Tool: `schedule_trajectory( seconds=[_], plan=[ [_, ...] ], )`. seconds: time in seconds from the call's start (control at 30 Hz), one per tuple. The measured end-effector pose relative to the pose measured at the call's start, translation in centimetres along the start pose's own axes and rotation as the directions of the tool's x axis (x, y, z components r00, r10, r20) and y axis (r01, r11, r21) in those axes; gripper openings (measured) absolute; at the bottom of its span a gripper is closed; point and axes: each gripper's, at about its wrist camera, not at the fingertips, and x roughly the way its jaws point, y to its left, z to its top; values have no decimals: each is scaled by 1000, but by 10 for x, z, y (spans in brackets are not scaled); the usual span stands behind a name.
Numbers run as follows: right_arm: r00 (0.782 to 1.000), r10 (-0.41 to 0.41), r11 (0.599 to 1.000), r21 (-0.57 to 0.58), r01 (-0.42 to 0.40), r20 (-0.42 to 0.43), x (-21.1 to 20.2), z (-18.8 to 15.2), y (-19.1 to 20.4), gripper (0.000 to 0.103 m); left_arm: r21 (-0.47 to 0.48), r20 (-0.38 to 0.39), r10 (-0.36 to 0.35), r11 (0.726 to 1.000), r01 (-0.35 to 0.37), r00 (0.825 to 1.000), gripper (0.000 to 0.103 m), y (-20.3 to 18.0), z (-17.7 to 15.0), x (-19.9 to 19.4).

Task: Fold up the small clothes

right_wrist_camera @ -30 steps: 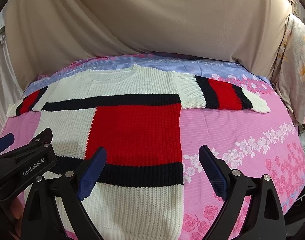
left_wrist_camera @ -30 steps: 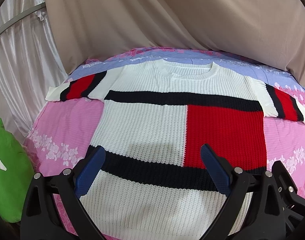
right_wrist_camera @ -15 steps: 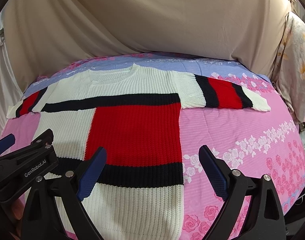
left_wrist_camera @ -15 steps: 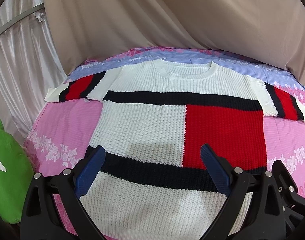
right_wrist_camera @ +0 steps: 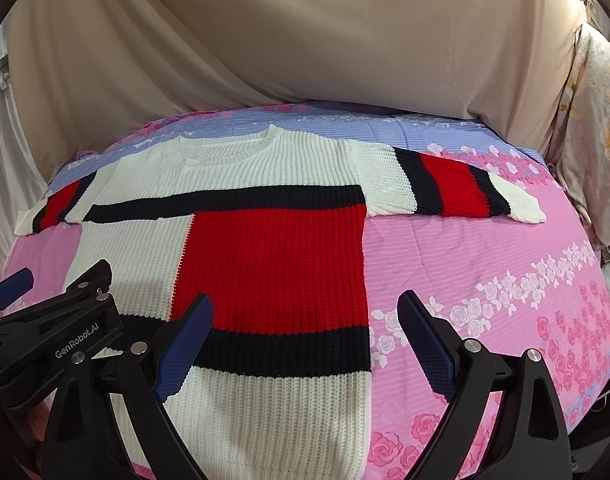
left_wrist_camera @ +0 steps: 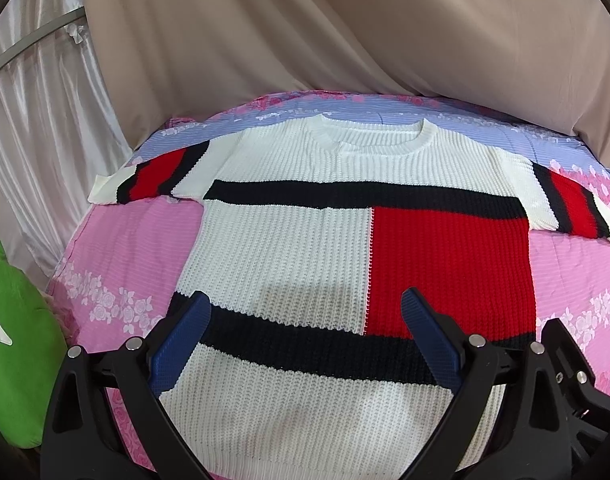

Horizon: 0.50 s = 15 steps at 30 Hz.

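Sweater (left_wrist_camera: 345,264), knitted in white, red and black, lies flat and spread on the pink floral bedsheet (right_wrist_camera: 485,280). "GenRobot.AI" is printed on the left tongs (left_wrist_camera: 305,324). Left and right tongs (right_wrist_camera: 305,324) both gape wide, empty, above the sweater's lower hem.

Back wall: a beige cloth (right_wrist_camera: 305,40) hangs in folds behind my bed.
Bed: pink floral sheet (right_wrist_camera: 485,264), lilac band at the far edge.
Left side: white satin curtain (left_wrist_camera: 29,120), green cushion (left_wrist_camera: 21,360).
Right side: pale printed cloth (right_wrist_camera: 597,128) hanging.
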Motion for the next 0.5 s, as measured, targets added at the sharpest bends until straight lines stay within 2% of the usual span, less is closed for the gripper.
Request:
schedule_trajectory(
  seconds=[0.5],
  plan=[
    [1000, 3, 1000, 3, -3, -5, 2, 1, 0, 91, 12, -13, 0, 1000, 0, 1000, 94, -3, 1, 7]
  ],
)
